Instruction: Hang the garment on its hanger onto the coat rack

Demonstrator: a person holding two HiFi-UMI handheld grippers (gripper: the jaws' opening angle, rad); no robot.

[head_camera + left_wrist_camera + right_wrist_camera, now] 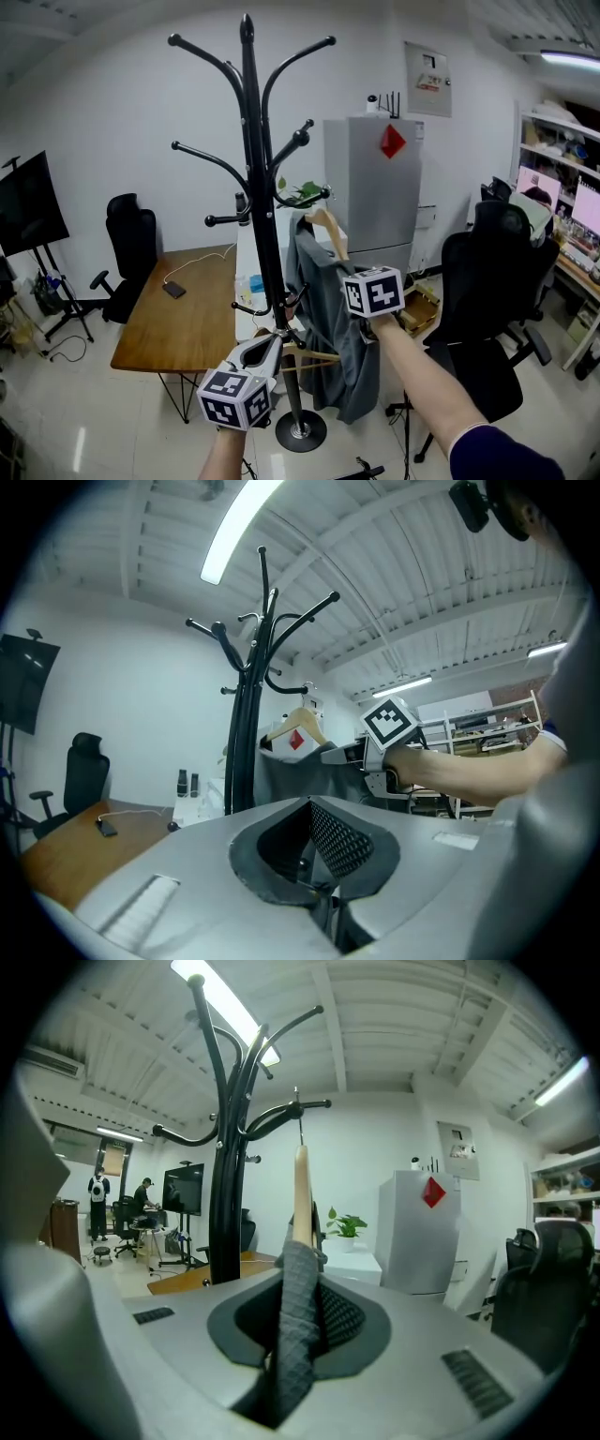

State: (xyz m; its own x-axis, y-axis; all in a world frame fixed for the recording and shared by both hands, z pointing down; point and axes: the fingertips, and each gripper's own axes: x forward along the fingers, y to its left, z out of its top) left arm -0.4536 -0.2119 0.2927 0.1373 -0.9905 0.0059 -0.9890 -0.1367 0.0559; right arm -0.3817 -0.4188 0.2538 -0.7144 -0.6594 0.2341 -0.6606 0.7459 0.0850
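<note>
Right tool (298,1330) was pinched on a fold of the grey garment (323,328), with the cloth running up between the jaws. The wooden hanger (301,1194) rose straight above them. The hanger's metal hook (300,1119) sat right at a side arm of the black coat rack (255,169); couldn't tell whether it rested on the arm. The garment hung down just right of the rack's pole. Left tool (323,860) had its jaws pressed together with nothing in them and was held low beside the pole. Further out were a wooden desk (187,314) left of the rack, a grey cabinet (373,183) behind it, and a black office chair (487,281) at right.
</note>
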